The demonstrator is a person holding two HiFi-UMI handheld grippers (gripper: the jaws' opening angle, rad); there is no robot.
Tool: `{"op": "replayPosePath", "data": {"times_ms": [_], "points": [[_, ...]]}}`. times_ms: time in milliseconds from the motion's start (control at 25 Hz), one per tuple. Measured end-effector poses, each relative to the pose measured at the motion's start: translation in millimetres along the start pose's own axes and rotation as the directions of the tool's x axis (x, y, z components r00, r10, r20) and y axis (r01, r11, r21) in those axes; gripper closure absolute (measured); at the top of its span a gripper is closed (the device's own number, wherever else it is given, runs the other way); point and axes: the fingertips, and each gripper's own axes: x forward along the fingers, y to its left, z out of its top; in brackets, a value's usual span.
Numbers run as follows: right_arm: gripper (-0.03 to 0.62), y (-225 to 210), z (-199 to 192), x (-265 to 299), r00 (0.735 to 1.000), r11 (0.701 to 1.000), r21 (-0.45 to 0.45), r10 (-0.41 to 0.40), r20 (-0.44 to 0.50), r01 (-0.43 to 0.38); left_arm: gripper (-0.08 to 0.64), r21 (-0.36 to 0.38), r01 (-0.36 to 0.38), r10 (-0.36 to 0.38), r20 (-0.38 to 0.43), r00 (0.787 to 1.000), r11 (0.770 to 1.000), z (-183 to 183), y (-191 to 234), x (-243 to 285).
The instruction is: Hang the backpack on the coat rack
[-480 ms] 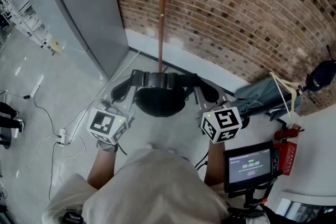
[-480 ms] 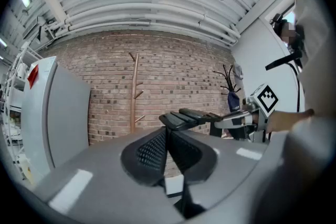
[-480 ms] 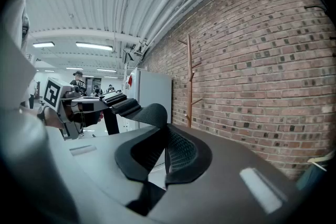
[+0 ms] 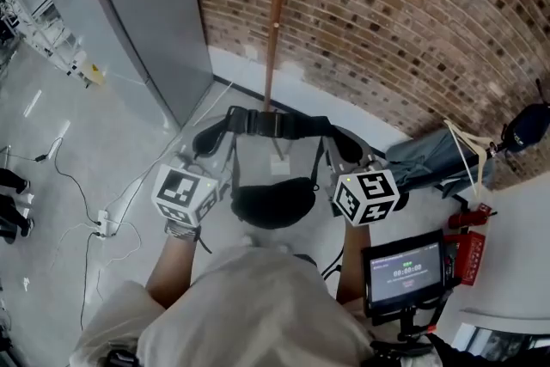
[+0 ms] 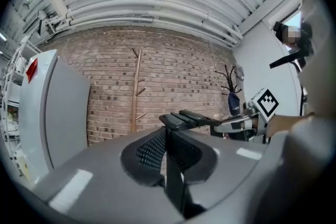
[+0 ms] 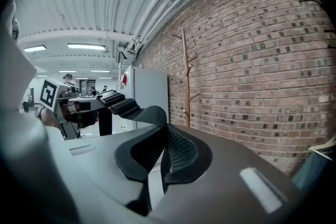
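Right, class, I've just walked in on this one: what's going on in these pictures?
A person holds a gripper in each hand. The left gripper and the right gripper are each shut on a strap of the black backpack, which hangs between them. The wooden coat rack stands just ahead, by the brick wall. The backpack is not yet on a peg.

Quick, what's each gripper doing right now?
left gripper: closed, holding a backpack strap.
right gripper: closed, holding the other strap.
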Motion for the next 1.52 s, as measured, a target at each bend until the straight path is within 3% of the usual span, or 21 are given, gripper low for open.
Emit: {"op": "replayPosePath", "data": {"times_ms": [520,880,1160,1520], "points": [[0.586,14,0,-11,0.997,0.994,0.101,-0.057,0.048,0.052,0.555,-0.016,0.092,-0.092,0.006,0.996,0.996,-5,4,-10],[0.586,15,9,18,0.997,0.989,0.147,-0.013,0.075,0.002,0.555,-0.024,0.073,-0.072,0.016,0.997,0.997,-4,28,0],[0.586,-2,23,60,0.997,0.987,0.157,0.027,0.078,-0.039,0.555,-0.007,0.044,-0.044,0.010,0.999,0.999,3,59,33],[0.586,-30,36,105,0.991,0.969,0.216,0.101,0.084,-0.117,0.555,-0.036,0.011,-0.012,-0.017,1.000,0.999,-13,89,80]]}}
